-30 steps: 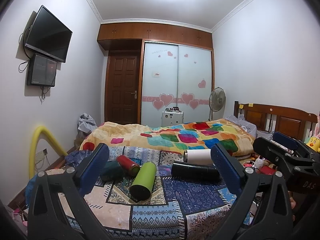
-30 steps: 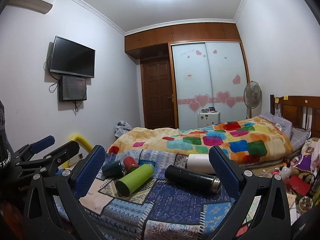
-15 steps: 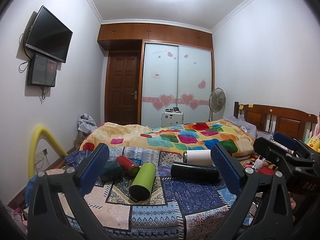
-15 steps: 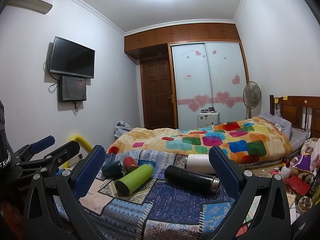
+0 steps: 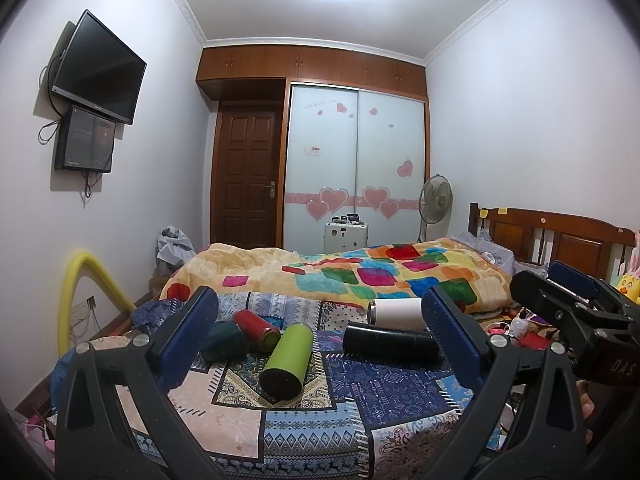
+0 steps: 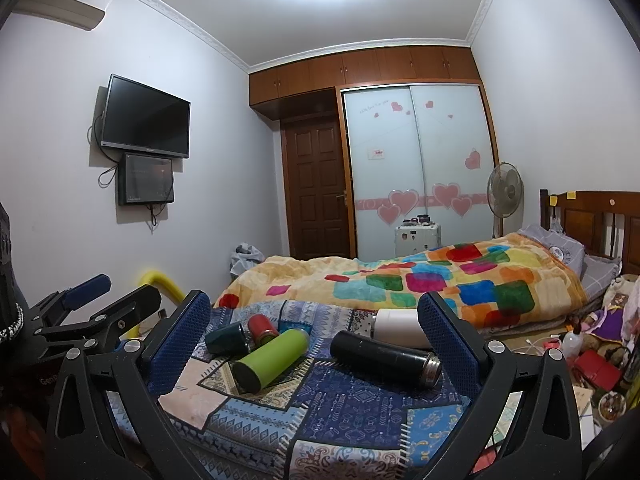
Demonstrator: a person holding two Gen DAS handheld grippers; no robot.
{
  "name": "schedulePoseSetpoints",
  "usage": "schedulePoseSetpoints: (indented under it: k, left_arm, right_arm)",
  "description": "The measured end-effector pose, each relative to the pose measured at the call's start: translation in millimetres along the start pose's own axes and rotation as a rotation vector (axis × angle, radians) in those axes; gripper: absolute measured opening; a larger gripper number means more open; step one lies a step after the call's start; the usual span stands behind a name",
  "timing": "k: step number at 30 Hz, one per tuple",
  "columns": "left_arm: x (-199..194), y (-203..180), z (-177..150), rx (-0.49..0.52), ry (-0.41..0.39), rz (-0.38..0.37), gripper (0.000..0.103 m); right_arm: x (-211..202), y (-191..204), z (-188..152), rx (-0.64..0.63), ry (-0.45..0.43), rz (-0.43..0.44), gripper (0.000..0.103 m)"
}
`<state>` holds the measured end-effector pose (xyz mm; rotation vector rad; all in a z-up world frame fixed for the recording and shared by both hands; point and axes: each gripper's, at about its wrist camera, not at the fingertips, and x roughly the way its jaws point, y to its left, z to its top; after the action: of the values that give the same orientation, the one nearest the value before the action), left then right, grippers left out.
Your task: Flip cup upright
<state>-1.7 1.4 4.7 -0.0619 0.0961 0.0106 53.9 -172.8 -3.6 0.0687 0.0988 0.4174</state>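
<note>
Green cup (image 5: 286, 361): lies on its side on the patchwork cloth (image 5: 360, 408); long axis runs from the near end, a dark round face toward the cameras, back and slightly right in the left wrist view.
Black cup (image 5: 390, 342): on its side, long axis across the view; metal-rimmed end at right in the right wrist view (image 6: 386, 358).
White cup (image 5: 396, 313): on its side just behind the black one, long axis across, metal end to the left.
Red cup (image 5: 257, 329): on its side, left of the green one.
Dark teal cup (image 5: 224, 342): on its side, beside the red one, partly behind the left finger.
Left tool (image 5: 318, 344): spread wide, empty, held level before the cups, touching none.
Right tool (image 6: 314, 344): spread wide, empty, level; the green and black cups lie between its fingers in view but well beyond them.
Writing: "DAS" on the right tool's body, seen at the right edge of the left wrist view; other print too small to read.
Bed (image 6: 440, 280): colourful quilt, behind the cloth.
</note>
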Motion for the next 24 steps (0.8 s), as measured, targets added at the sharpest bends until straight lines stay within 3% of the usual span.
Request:
schedulePoseSetpoints:
  k: [24]
  left_arm:
    - [10.4,0.0,-7.5,0.006,0.016,-0.011,0.103]
  right_arm:
    - [9.3,-3.9,-6.3,0.009,0.020,0.003,0.103]
